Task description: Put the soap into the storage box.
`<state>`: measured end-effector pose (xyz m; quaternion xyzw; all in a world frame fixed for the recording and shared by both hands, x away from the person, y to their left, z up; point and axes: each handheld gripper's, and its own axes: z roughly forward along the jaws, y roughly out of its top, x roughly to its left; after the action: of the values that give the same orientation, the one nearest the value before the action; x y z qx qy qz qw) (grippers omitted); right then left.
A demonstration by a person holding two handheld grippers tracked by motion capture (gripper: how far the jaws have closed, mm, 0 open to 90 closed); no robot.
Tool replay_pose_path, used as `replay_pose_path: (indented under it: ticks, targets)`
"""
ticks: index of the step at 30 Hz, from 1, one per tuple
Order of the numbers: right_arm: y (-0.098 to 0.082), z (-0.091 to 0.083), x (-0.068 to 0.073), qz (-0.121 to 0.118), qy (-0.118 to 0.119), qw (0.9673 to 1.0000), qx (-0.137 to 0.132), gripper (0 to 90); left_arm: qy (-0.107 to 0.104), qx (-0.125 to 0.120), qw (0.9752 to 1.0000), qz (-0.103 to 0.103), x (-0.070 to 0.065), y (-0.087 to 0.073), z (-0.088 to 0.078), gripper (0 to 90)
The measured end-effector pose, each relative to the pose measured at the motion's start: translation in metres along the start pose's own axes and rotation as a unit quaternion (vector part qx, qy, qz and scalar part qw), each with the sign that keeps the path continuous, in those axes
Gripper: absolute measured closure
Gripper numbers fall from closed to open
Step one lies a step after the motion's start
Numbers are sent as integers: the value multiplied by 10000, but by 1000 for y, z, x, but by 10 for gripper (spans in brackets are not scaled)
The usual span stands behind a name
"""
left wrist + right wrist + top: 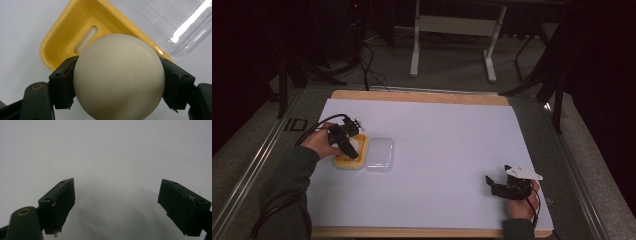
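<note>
White ball (118,77) clamped in left claw (117,82), above yellow tray (62,37)

The table (422,96) has a light wooden top, and a big white sheet (447,165) covers most of it. Behind it the floor (452,75) is grey, with black cables (369,65) lying across it (they come out of the dark corner at the back left). A white metal stand (452,30) with two legs is on the floor at the back, and the room around it is very dark.
</note>
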<state>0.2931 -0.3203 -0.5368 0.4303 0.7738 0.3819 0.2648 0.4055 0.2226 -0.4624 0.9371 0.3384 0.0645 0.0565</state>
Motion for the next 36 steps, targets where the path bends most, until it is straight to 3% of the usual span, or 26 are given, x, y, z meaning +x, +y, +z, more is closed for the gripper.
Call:
replay_pose_path:
  ticks: [6, 8, 17, 36]
  targets:
    - [0, 0, 0, -12, -4, 10000, 6, 141, 80, -64, 9998, 145, 1, -1, 5, 252]
    - [0, 0, 0, -11, -4, 10000, 9, 141, 63, -66, 9999, 109, 1, -1, 8, 253]
    - [0, 0, 0, -12, -2, 10000, 6, 141, 161, 60, 9994, 291, 1, 1, 16, 252]
    - [0, 0, 0, -19, -6, 10000, 8, 142, 158, -27, 9994, 305, 3, 2, 28, 251]
